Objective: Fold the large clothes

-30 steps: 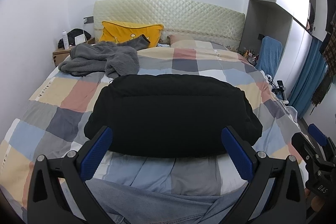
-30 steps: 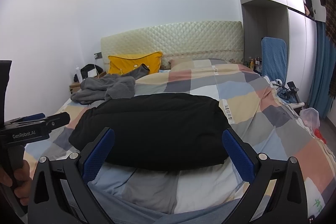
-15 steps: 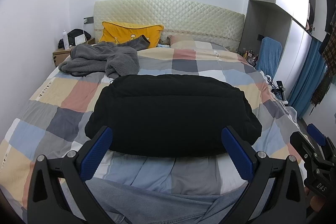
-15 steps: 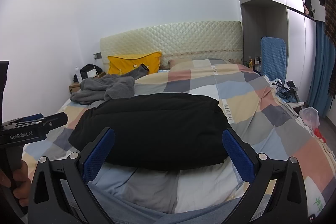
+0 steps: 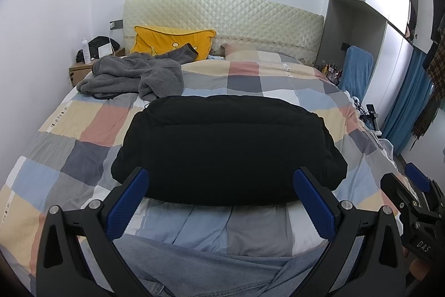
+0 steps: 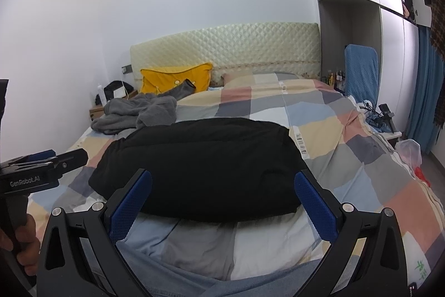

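A folded black padded garment [image 5: 228,146] lies as a thick rectangle on the checked bed [image 5: 83,124]; it also shows in the right wrist view [image 6: 200,166]. My left gripper [image 5: 222,202] is open and empty, held just short of the garment's near edge. My right gripper [image 6: 222,202] is open and empty too, in front of the same edge. A crumpled grey fleece garment [image 5: 130,77] lies at the bed's far left, also in the right wrist view [image 6: 136,113]. Each gripper shows at the edge of the other's view.
A yellow pillow [image 5: 172,42] leans on the quilted headboard [image 5: 222,18]. A nightstand [image 5: 80,71] with a bottle stands at the far left. A blue chair [image 6: 360,74], cables and blue curtains [image 5: 406,107] are right of the bed. Denim-clad legs [image 5: 211,272] fill the bottom.
Hardly anything: both grippers stay open and shift very slightly. The black garment lies still.
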